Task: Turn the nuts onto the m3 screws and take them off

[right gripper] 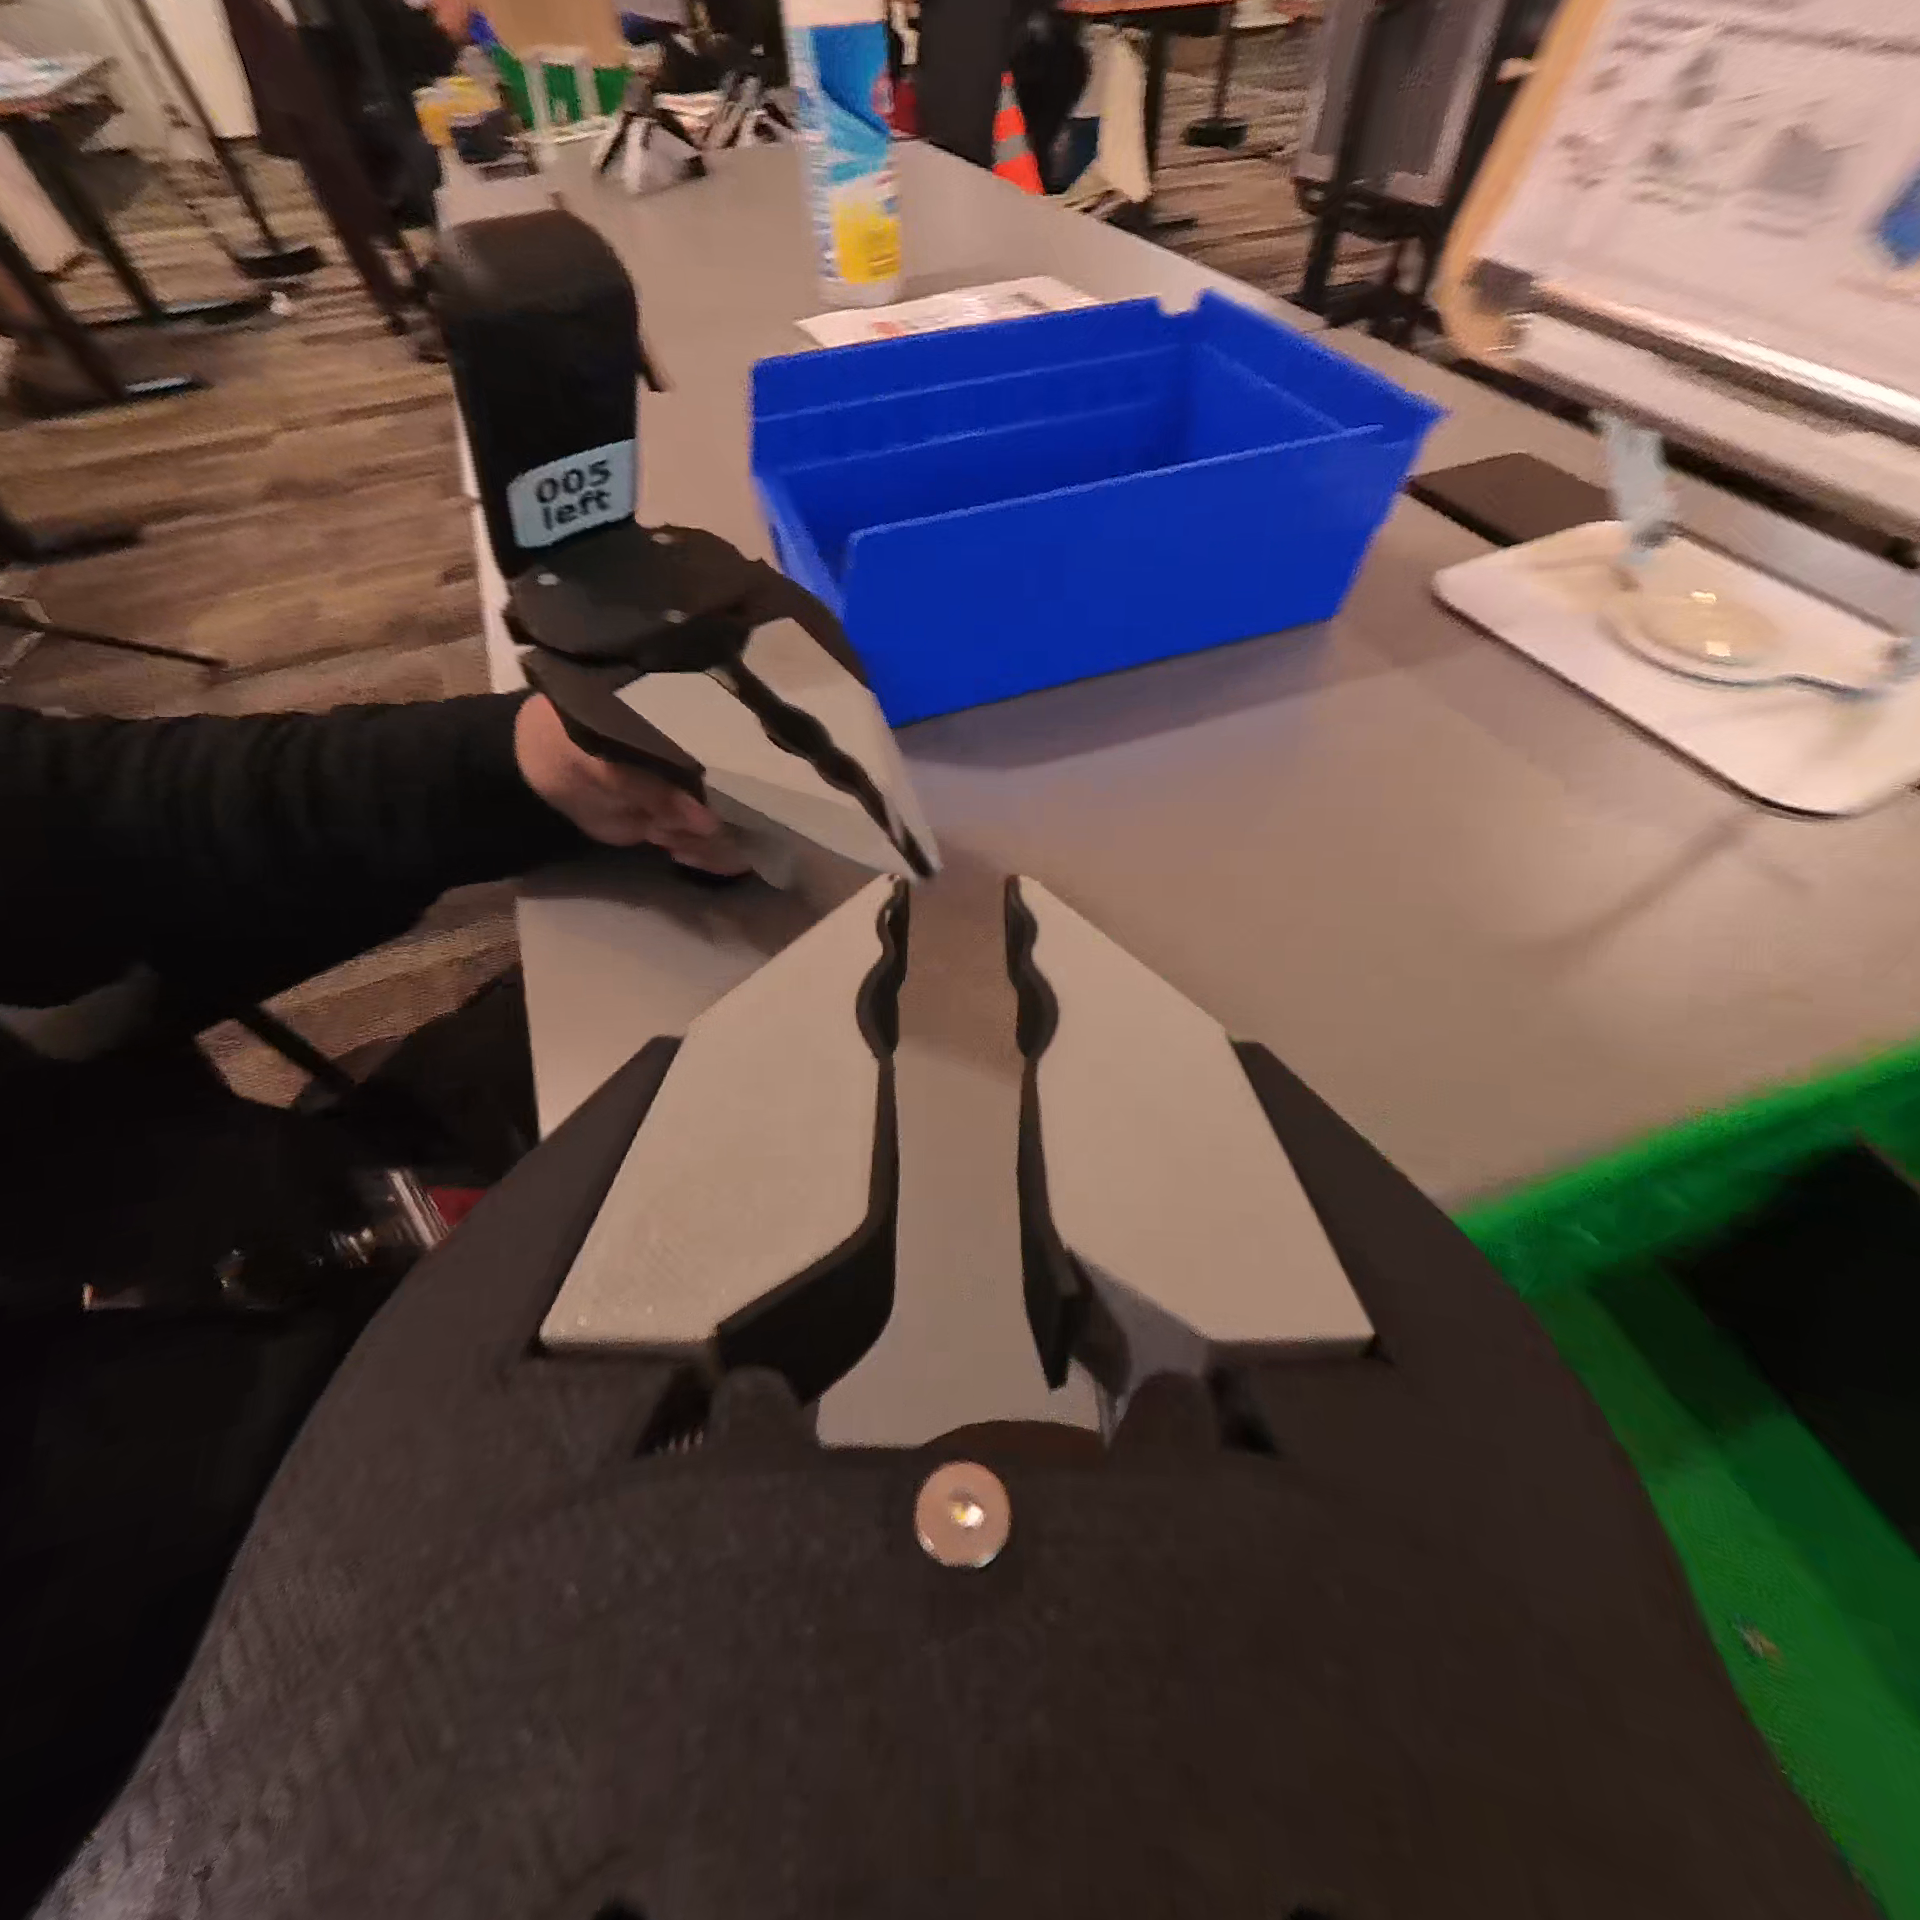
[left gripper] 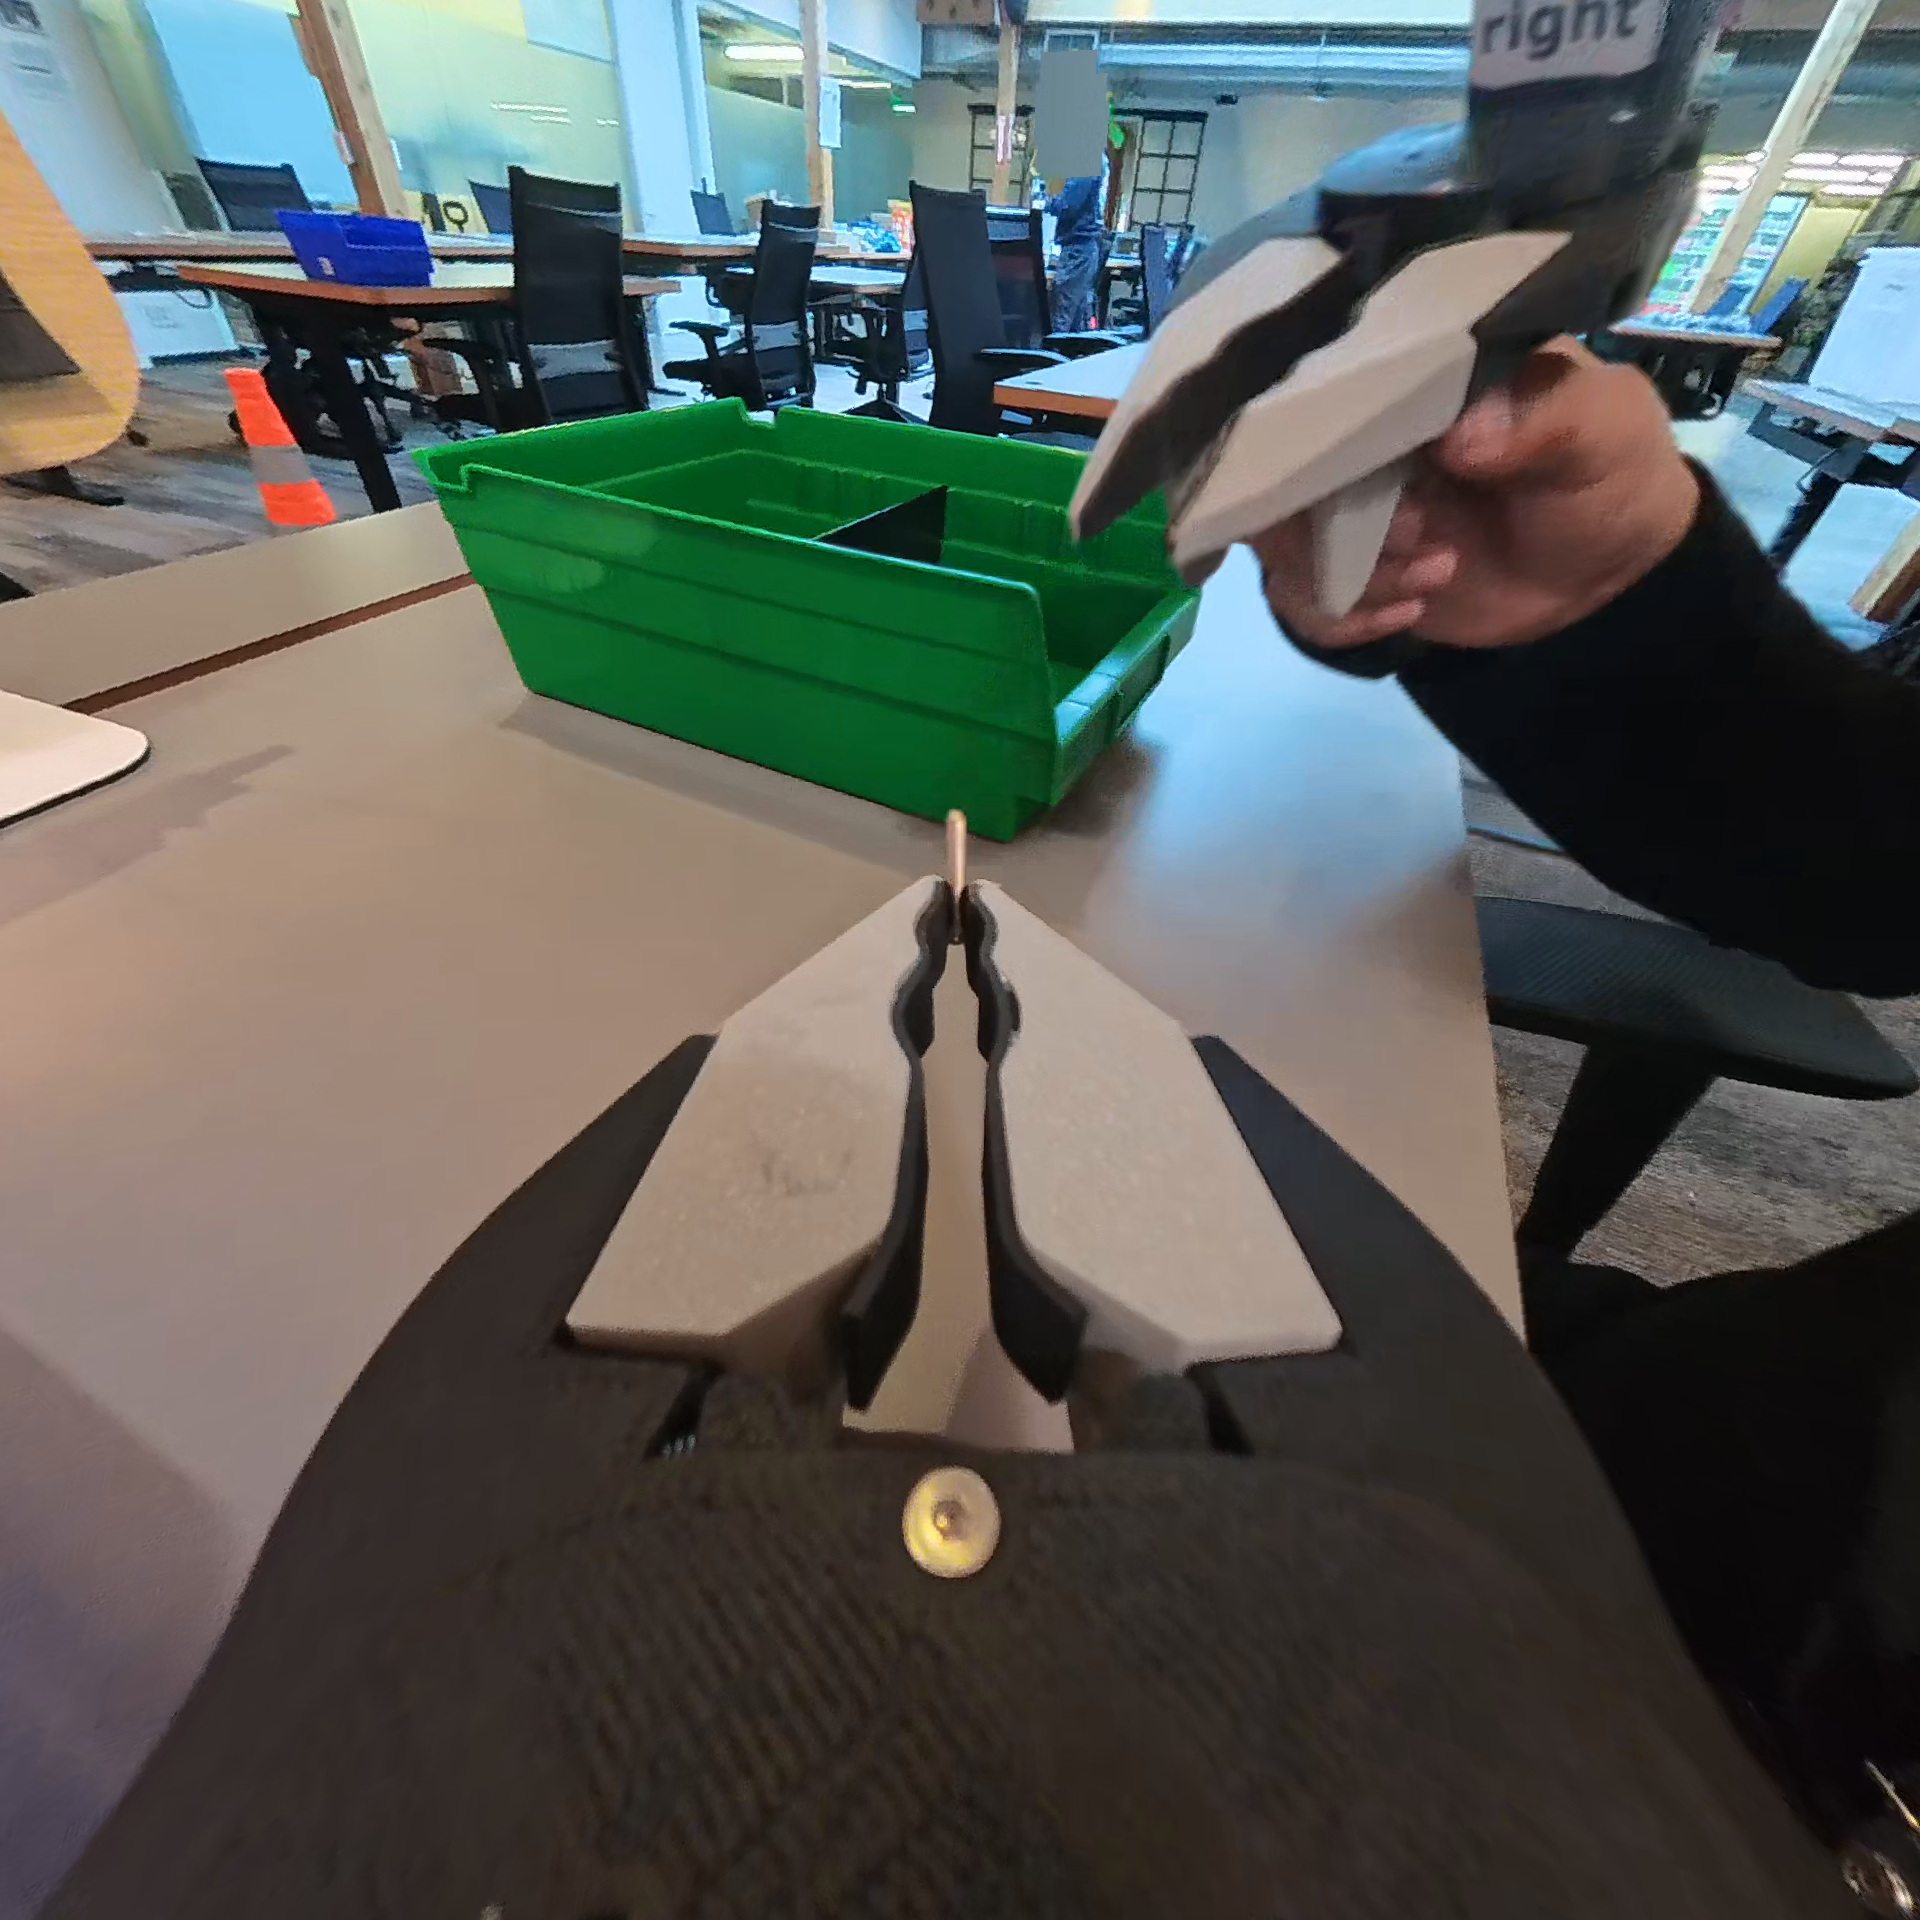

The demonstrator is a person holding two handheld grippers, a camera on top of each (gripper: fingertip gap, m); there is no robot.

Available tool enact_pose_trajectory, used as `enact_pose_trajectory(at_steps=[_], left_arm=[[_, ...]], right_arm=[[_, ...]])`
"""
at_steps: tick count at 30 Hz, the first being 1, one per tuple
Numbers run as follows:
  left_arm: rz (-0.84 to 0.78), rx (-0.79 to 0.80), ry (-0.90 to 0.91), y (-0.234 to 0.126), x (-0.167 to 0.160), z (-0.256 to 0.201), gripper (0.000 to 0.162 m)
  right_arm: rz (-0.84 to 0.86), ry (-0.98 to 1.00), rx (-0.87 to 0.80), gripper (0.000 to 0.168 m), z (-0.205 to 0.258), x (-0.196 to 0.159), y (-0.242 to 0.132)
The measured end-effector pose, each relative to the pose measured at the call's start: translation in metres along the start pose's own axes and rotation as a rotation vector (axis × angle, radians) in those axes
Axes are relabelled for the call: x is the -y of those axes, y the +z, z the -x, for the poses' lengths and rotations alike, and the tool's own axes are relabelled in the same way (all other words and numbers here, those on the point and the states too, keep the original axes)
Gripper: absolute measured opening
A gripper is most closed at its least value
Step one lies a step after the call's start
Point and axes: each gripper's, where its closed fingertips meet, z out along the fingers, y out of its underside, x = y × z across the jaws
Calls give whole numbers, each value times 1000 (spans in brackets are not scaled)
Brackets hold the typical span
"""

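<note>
- My left tool (left gripper: 957,902): its two grey fingers meet at the tips and pinch a thin metal screw (left gripper: 955,847), which stands up out of the tips, roughly upright, above the grey counter (left gripper: 416,935).
- My right tool (right gripper: 954,896): its fingers stand a little apart, with bare counter showing through the gap; nothing is held between them. In the left wrist view it hangs in the air to the upper right (left gripper: 1132,520), gripped by my right hand (left gripper: 1507,520) in a black sleeve.
- In the right wrist view, the left tool (right gripper: 920,857) slants down from the left, its closed tips just beyond my right tool's left fingertip; the screw is too small to make out here. My left hand (right gripper: 623,800) grips its handle.
- No nut can be made out in either view.
- Green bin (left gripper: 727,665): resting on the counter just beyond the screw, with a black divider (left gripper: 904,520) inside.
- Blue bin (right gripper: 1091,582): farther along the counter, beyond both tools.
- White stand base (right gripper: 1662,665): on the counter, to the right of the blue bin.
- Spray can (right gripper: 852,156): upright, behind the blue bin.
</note>
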Motion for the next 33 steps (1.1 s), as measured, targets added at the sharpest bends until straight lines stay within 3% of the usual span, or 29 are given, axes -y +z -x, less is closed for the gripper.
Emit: enact_pose_trajectory(at_steps=[7, 10, 12, 18, 23, 27, 33], left_arm=[[6, -22, 20, 0, -1, -6, 0], [2, -22, 20, 0, 0, -6, 0], [12, -16, 12, 0, -2, -4, 0], [-17, 18, -16, -1, 2, 2, 0], [-73, 85, -76, -7, 9, 18, 18], [-127, 139, -90, -15, 16, 29, 18], [-90, 176, -85, -14, 10, 35, 18]], right_arm=[[3, 27, 114, 21, 24, -3, 62], [25, 17, 118, 0, 24, -9, 72], [24, 15, 114, 0, 23, -9, 74], [-10, 4, 47, 0, 14, -5, 72], [5, -29, -34, 0, 5, -6, 66], [12, -57, -83, 0, -3, 1, 54], [-35, -119, -265, 0, -53, 42, 10]])
